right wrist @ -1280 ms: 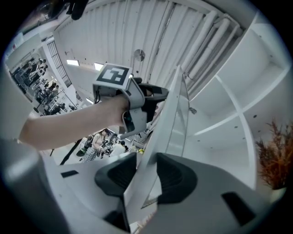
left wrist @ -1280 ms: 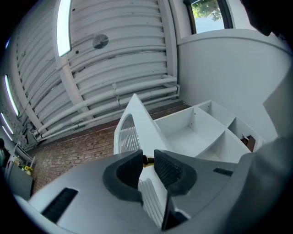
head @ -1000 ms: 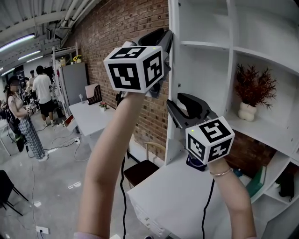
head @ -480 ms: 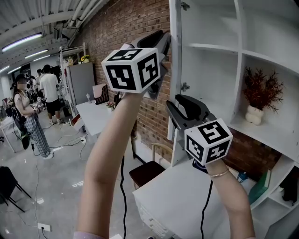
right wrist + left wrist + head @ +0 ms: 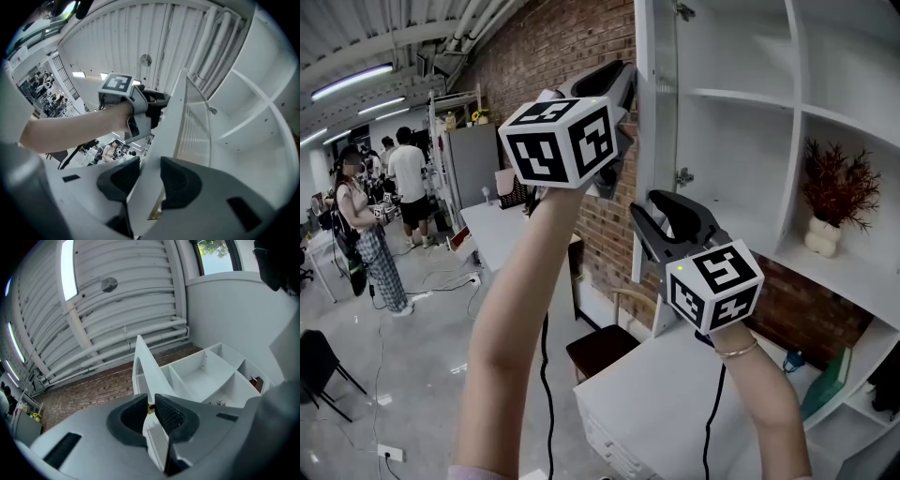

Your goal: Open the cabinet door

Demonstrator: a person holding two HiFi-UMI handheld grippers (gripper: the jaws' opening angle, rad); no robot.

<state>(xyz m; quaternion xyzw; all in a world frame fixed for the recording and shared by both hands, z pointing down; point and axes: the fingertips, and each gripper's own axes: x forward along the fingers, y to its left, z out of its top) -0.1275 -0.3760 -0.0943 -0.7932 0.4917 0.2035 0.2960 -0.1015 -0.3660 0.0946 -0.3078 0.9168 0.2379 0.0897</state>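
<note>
The upright cabinet door point(image 5: 655, 141), long axis vertical, stands edge-on between both fingers' pads: left gripper point(image 5: 629, 82) closing on it, right gripper point(image 5: 662, 214) clamping it below.

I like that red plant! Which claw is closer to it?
Right. The right claw holds the door edge level with the plant; the left claw, closing on that edge higher up, is farther.

The cabinet door point(image 5: 647, 187) has swung wider as the left tongs point(image 5: 151, 405) tighten.
</note>
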